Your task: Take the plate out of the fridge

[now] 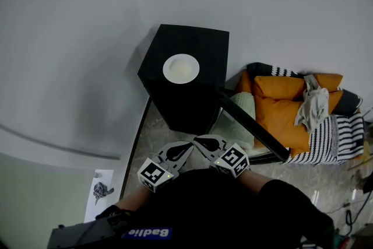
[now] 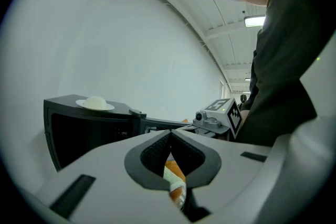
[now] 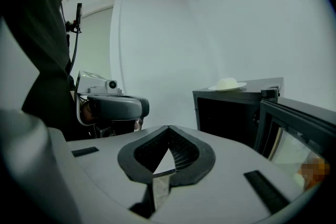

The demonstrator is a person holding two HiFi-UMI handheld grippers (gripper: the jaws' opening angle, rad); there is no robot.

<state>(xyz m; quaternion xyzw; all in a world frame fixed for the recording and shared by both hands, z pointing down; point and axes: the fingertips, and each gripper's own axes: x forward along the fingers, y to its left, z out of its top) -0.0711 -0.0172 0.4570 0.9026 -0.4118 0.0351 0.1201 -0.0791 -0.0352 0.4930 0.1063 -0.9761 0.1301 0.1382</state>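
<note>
As plate [image 1: 181, 69] sits atop fridge [image 1: 189, 103] at centre, removal looks done; left gripper [image 1: 186, 148], right gripper [image 1: 200, 140] clenched empty; door [image 1: 252, 127] needs shutting.

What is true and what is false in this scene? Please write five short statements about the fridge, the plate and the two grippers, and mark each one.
1. The plate stands on top of the fridge. True.
2. The fridge is closed. False: its door stands open.
3. The left gripper holds the plate. False: its jaws are shut on nothing, and the plate stands well apart from it.
4. The right gripper is shut and empty. True.
5. The plate is bare. False: a pale rounded lump lies on it.
</note>
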